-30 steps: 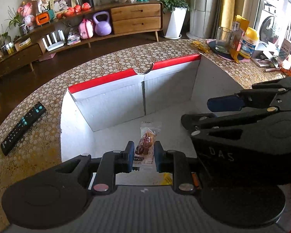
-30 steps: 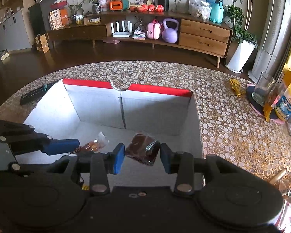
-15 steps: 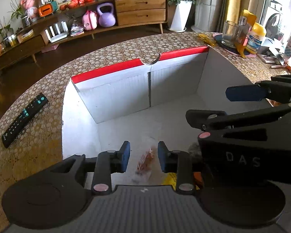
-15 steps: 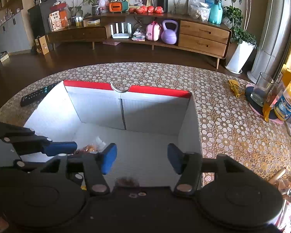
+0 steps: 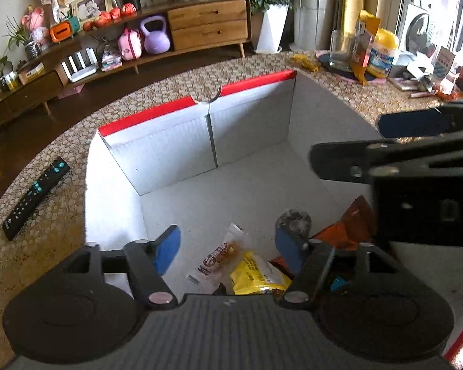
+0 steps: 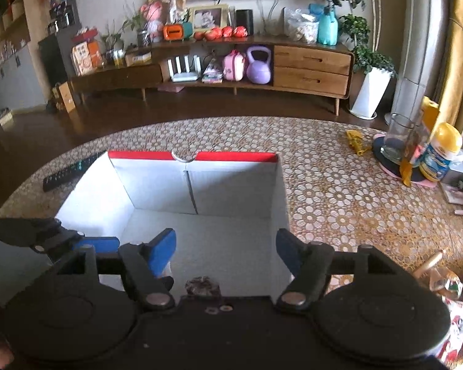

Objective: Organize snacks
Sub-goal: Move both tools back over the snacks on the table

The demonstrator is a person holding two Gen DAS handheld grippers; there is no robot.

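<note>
A white cardboard box with a red rim [image 5: 182, 108] stands open on the table; it also shows in the right wrist view [image 6: 234, 155]. On its floor lie a clear-wrapped snack [image 5: 220, 254], a yellow packet [image 5: 256, 274], an orange packet [image 5: 345, 228] and a dark wrapped snack [image 5: 294, 220], which also shows in the right wrist view [image 6: 202, 286]. My left gripper [image 5: 228, 246] is open and empty above the snacks. My right gripper [image 6: 225, 251] is open and empty above the box's near end; it also shows in the left wrist view [image 5: 416, 123].
A black remote [image 5: 35, 197] lies on the patterned tablecloth left of the box. A glass [image 6: 398, 137], a yellow-lidded bottle [image 6: 441, 151] and small clutter stand at the table's right. More wrapped snacks [image 6: 447, 283] lie by the right edge.
Both grippers have opened wide and risen. The left one let go of the clear-wrapped snack and the right one let go of the dark snack; both now lie on the box floor.
</note>
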